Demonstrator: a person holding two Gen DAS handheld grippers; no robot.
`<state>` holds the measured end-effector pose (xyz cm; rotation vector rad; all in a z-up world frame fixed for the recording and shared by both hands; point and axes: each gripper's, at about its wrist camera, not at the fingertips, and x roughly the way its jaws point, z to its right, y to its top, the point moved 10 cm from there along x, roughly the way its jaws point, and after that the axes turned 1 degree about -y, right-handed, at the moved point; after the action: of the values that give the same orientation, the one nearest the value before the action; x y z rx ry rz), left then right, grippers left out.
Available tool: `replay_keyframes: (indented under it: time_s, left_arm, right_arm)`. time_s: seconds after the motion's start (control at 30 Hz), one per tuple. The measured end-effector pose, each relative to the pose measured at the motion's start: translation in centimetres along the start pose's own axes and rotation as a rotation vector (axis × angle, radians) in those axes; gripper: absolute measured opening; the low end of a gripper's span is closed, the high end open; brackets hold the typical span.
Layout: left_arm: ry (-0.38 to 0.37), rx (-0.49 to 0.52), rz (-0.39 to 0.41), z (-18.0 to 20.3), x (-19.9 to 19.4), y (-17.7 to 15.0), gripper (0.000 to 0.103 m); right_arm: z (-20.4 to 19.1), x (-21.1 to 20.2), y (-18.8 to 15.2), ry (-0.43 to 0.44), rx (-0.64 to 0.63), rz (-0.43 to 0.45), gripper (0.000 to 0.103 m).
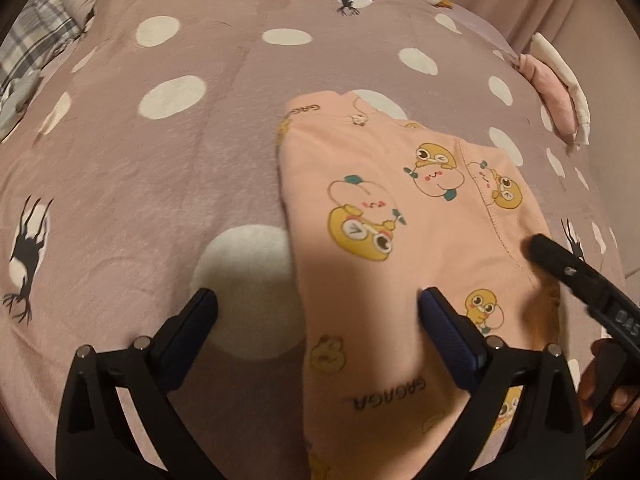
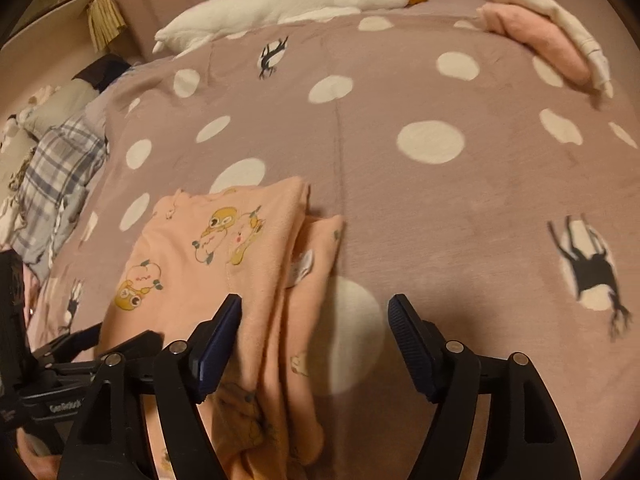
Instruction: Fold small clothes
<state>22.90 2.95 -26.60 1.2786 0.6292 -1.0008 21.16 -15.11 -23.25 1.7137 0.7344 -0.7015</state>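
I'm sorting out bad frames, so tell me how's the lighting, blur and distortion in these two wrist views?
Left wrist view: dim warm light, strong fisheye bulge, dark vignette corners; the pink garment is slightly soft, and a shadow falls across the blanket near the jaws. Right wrist view: same warm cast and bulge; the garment's near folds are blurred, the plush goose sharper.

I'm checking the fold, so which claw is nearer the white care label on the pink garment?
Right. The right claw stands open just below the care label on the pink garment. The left claw stands open over the garment's opposite edge.

Polka-dot bed bearing peach garment, goose plush
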Motion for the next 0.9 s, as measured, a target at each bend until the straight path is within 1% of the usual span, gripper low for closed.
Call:
replay_keyframes:
  time_s: [0.1,0.2,0.27,0.37,0.43,0.47,0.5,0.57,0.63,0.7,0.73,0.77,0.8,0.87,0.9]
  left_arm:
    - [0.021,0.005,0.009,-0.3,-1.0,-0.7,0.101]
    - [0.033,0.015,0.023,-0.5,-2.1,-1.9,0.103]
    - [0.038,0.007,0.027,-0.7,-2.4,-2.7,0.103]
    - [0.041,-0.021,-0.007,-1.2,-2.2,-3.9,0.103]
    - [0.044,-0.037,-0.017,-1.3,-2.5,-4.1,0.103]
    - [0.052,-0.035,-0.017,-1.2,-2.8,-4.1,0.103]
    - [0.064,-0.027,-0.011,-1.0,-3.3,-4.1,0.103]
    - [0.093,-0.001,0.013,-0.6,-4.7,-4.1,0.103]
    - [0.116,0.018,0.042,-0.2,-6.2,-4.0,0.103]
    - [0.121,0.038,0.071,0.4,-7.9,-3.9,0.103]
    - [0.128,0.047,0.084,0.7,-8.9,-3.9,0.103]
    - [0.136,0.054,0.093,0.9,-9.6,-3.9,0.103]
    - [0.146,0.06,0.103,1.1,-10.6,-3.9,0.103]
    - [0.152,0.064,0.114,1.5,-12.1,-4.0,0.103]
    - [0.147,0.065,0.124,1.7,-12.9,-4.2,0.103]
  right_arm:
    - [-0.8,-1.8,0.0,0.044,-0.04,0.031,0.073]
    - [-2.6,-3.3,-1.3,0.126,-0.104,0.023,0.073]
    - [-3.2,-3.7,-2.3,0.136,-0.144,0.017,0.073]
    - [-3.0,-3.1,-4.1,0.094,-0.188,-0.022,0.073]
    - [-1.6,-1.8,-5.1,0.028,-0.169,-0.078,0.073]
    - [-0.9,-1.4,-5.4,0.008,-0.147,-0.1,0.073]
    - [-0.4,-1.2,-5.5,0.012,-0.117,-0.113,0.073]
    - [-0.1,-1.8,-5.5,0.019,-0.085,-0.103,0.073]
    - [-0.4,-3.1,-5.2,0.006,-0.104,-0.072,0.073]
    - [-1.0,-4.7,-4.8,0.014,-0.122,-0.042,0.074]
    - [-1.4,-5.8,-4.7,0.017,-0.129,-0.025,0.076]
    - [-1.8,-6.7,-4.5,0.02,-0.138,-0.009,0.083]
    - [-2.1,-7.5,-4.5,0.022,-0.148,0.003,0.093]
    - [-2.9,-8.9,-4.3,0.03,-0.167,0.025,0.1]
    - [-3.4,-9.7,-4.3,0.039,-0.178,0.035,0.101]
